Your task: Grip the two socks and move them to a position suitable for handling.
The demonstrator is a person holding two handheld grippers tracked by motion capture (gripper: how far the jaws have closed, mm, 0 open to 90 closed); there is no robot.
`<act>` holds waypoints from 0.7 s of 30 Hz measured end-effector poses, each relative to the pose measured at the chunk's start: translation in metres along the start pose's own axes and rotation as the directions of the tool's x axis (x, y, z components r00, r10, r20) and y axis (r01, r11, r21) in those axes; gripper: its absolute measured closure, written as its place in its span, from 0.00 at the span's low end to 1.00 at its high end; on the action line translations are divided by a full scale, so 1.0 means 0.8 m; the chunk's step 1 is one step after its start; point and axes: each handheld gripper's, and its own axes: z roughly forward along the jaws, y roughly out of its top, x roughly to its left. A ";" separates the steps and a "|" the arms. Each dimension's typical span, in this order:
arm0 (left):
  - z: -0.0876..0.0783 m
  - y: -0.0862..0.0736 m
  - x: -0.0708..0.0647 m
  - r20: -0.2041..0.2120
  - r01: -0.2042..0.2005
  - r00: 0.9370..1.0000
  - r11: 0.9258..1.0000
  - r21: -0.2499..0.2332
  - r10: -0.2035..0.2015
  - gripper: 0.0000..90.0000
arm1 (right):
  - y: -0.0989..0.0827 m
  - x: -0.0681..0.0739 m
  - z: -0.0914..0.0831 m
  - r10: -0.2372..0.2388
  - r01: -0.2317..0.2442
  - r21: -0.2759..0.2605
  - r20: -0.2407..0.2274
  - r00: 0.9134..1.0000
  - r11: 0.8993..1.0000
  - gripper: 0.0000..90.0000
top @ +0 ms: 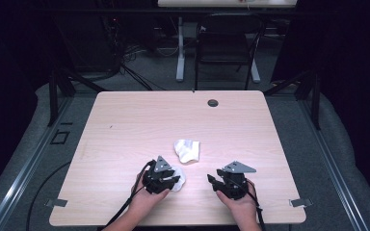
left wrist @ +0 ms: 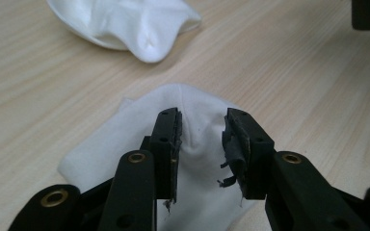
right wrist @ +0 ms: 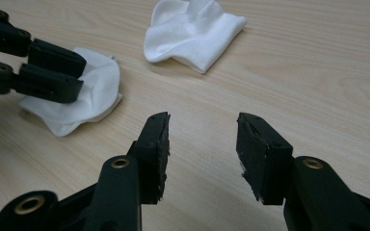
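Observation:
Two white socks lie on the wooden table (top: pixel 139 115). One crumpled sock (top: pixel 187 150) (left wrist: pixel 125 21) (right wrist: pixel 192 33) rests near the table's middle. The other sock (top: pixel 179 182) (left wrist: pixel 192 101) (right wrist: pixel 86 96) lies flat under my left gripper (top: pixel 176 179) (left wrist: pixel 202 130) (right wrist: pixel 53 72). The left jaws stand apart just above it, with a low ridge of cloth between them and neither pad pressing on it. To the right, my right gripper (top: pixel 212 180) (right wrist: pixel 202 134) is open over bare wood with nothing between its jaws. It points towards the socks.
A small round grommet (top: pixel 213 103) sits near the table's far edge. Beyond the table stand a dark chair (top: pixel 224 43) and a white desk leg (top: pixel 179 48). Bare wood lies to the left, right and far side of the socks.

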 end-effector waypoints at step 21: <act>-0.041 0.000 0.008 0.097 0.092 0.992 0.990 -0.111 -0.081 0.97 | 0.010 0.043 0.028 -0.086 0.094 0.064 -0.115 0.990 0.994 0.92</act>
